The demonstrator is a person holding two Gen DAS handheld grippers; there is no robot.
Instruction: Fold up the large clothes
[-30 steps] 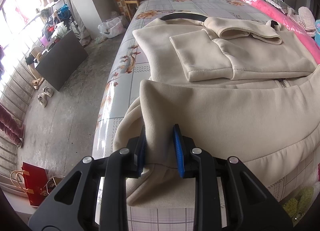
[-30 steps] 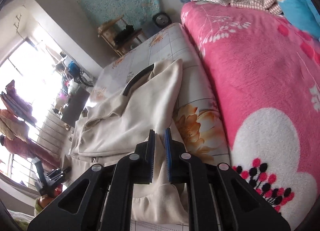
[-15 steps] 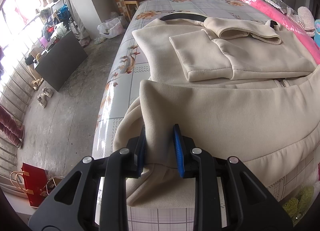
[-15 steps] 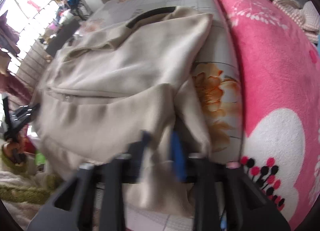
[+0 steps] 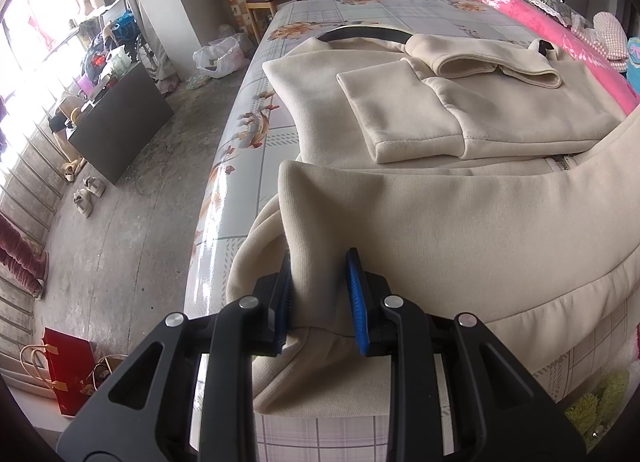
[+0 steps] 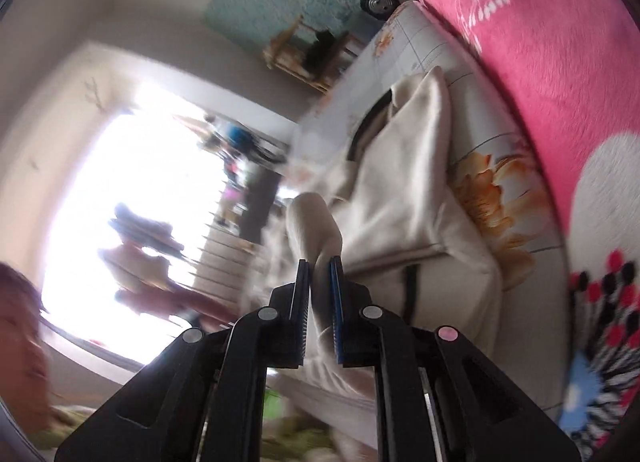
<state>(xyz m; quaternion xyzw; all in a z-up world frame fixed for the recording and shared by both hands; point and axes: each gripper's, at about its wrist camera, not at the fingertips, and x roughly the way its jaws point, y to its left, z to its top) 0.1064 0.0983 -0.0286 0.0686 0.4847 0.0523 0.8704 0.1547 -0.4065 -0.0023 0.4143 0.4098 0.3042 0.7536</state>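
Glossy floral sheeting covered the bed (image 5: 256, 130), which filled most of the left wrist view and bore no readable print; no brand, label or lettering could be made out anywhere in either view. Along the bed's 2 o'clock edge lay a pink fleece blanket (image 6: 540, 62) with white and black patterning. Spread over the bed's middle lay the cream jacket (image 5: 460, 222), its sleeves folded across the chest at 12 o'clock and its lower half lifted and doubled back toward the camera. A small metal zipper pull (image 5: 565, 161) showed at 3 o'clock on it, and a dark collar band (image 5: 360, 32) curved along its far edge.

At 6 o'clock the left gripper (image 5: 320, 294) was clenched on a thick fold of the jacket's hem, blue pads pressing both sides, exactly as it had been a second earlier.

In the right wrist view the right gripper (image 6: 320, 294) pinched a raised ridge of the same cream cloth, its jaws having just been closing on it. That view had rolled and was blurred compared with half a second before, when the jacket lay broad and flat ahead; the window now sat at 9 o'clock.
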